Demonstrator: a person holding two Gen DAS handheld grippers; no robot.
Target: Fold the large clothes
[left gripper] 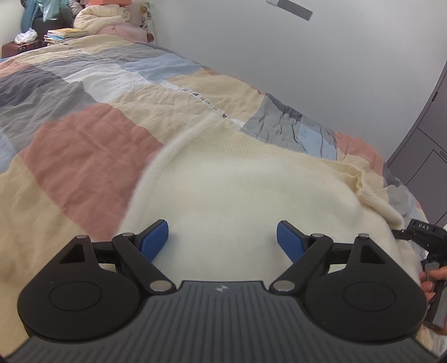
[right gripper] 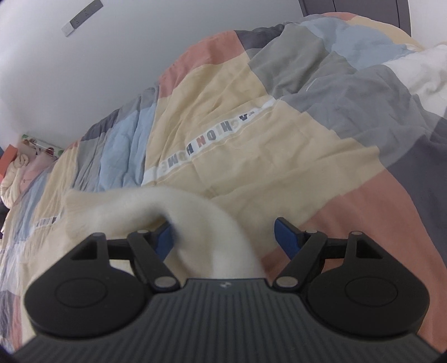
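Observation:
A cream knitted sweater [left gripper: 251, 190] lies on a patchwork quilt [left gripper: 92, 134] on a bed. My left gripper [left gripper: 222, 237] is open, its blue fingers [left gripper: 156, 237] spread wide just above the sweater's body, holding nothing. In the right wrist view a blurred cream part of the sweater [right gripper: 195, 217] curves between the spread fingers of my right gripper [right gripper: 223, 237], which is open; the cloth brushes the left finger [right gripper: 164, 237]. The right gripper's body also shows at the left wrist view's right edge [left gripper: 430, 243].
A grey-white wall [left gripper: 307, 69] runs along the bed's far side. A dark grey wardrobe [left gripper: 427, 145] stands at the bed's end. Folded bedding [left gripper: 103, 19], books [left gripper: 67, 35] and clutter pile at the bed's head.

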